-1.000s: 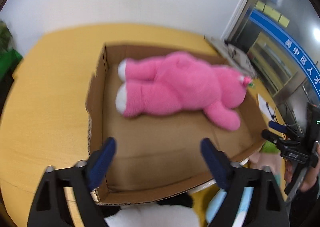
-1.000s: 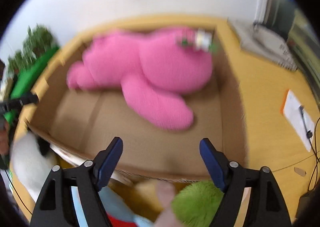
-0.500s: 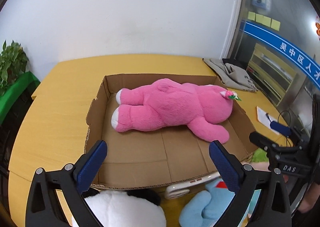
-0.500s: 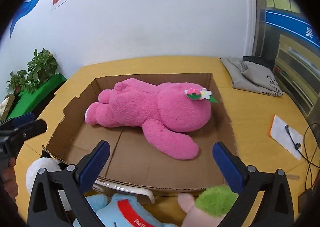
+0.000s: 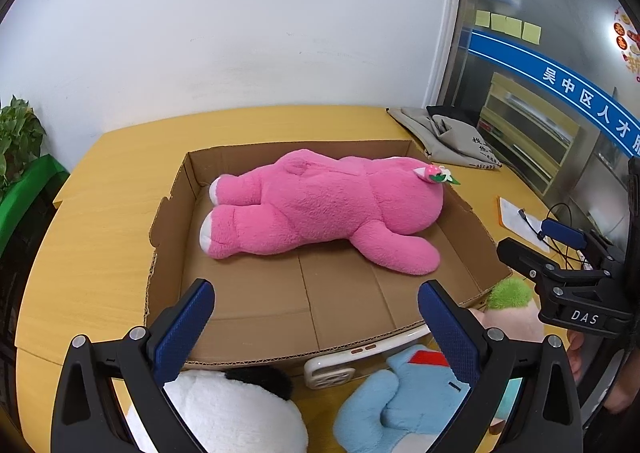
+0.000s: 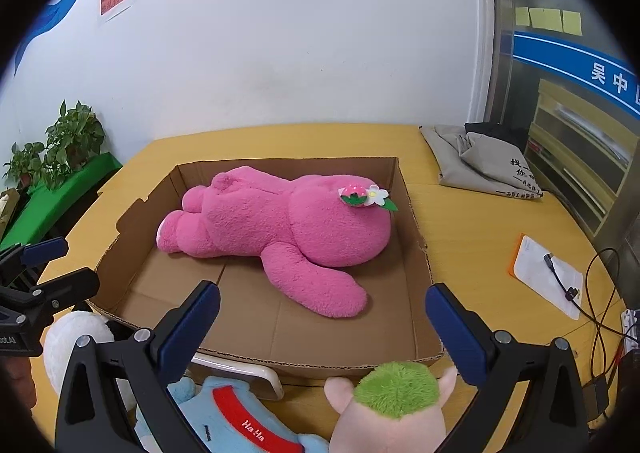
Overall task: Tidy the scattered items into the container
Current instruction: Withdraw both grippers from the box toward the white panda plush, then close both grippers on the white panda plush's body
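Note:
A big pink plush bear (image 5: 320,205) (image 6: 280,229) lies on its side in the open cardboard box (image 5: 240,317) (image 6: 132,293) on the yellow table. My left gripper (image 5: 316,293) hangs open and empty above the box's near edge. My right gripper (image 6: 323,295) is just as wide open and empty, and shows from the side in the left wrist view (image 5: 536,243). In front of the box lie a white and black plush (image 5: 224,409) (image 6: 76,337), a blue plush (image 5: 400,401) (image 6: 240,413), a pink plush with a green tuft (image 5: 508,305) (image 6: 396,401) and a white phone (image 5: 352,357) (image 6: 240,369).
A grey cloth bag (image 5: 452,137) (image 6: 484,161) lies at the table's far right corner. A paper with a cable (image 6: 548,273) sits right of the box. Green plants (image 6: 60,149) stand off the table's left. A hand (image 5: 576,349) holds the right gripper.
Both grippers have drawn back and up from the box, and their jaws stand wider. The pink bear stays lying in the box. The toys in front of the box have come into view.

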The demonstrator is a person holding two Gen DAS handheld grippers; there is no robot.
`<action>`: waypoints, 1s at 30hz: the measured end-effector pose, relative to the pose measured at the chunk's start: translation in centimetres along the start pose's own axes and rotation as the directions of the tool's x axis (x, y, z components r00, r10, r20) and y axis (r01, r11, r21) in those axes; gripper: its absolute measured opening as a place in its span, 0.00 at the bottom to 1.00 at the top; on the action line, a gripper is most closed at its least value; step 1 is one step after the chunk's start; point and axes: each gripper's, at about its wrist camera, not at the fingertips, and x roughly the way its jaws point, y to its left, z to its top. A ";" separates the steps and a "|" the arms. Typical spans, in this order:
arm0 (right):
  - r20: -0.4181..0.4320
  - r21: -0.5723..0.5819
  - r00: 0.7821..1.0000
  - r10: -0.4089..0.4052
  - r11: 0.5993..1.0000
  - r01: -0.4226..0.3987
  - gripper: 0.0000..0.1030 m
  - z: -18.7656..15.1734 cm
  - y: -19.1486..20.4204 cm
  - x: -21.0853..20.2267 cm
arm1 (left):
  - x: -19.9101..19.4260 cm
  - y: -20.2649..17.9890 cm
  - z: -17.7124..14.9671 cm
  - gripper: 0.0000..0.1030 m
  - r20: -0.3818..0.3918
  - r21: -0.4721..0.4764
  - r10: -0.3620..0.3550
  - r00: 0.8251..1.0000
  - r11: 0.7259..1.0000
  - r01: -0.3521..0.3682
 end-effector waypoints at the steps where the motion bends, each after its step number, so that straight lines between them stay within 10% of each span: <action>1: -0.002 -0.001 1.000 -0.001 1.000 0.001 0.99 0.0 0.0 0.0 | 0.0 0.0 0.0 1.00 -0.003 -0.001 0.001 1.000 1.000 -0.001; 30: -0.032 -0.022 0.999 -0.029 0.999 0.028 0.99 -0.8 1.7 0.5 | -0.2 3.2 -1.1 1.00 -0.031 -0.045 -0.048 0.998 0.998 0.047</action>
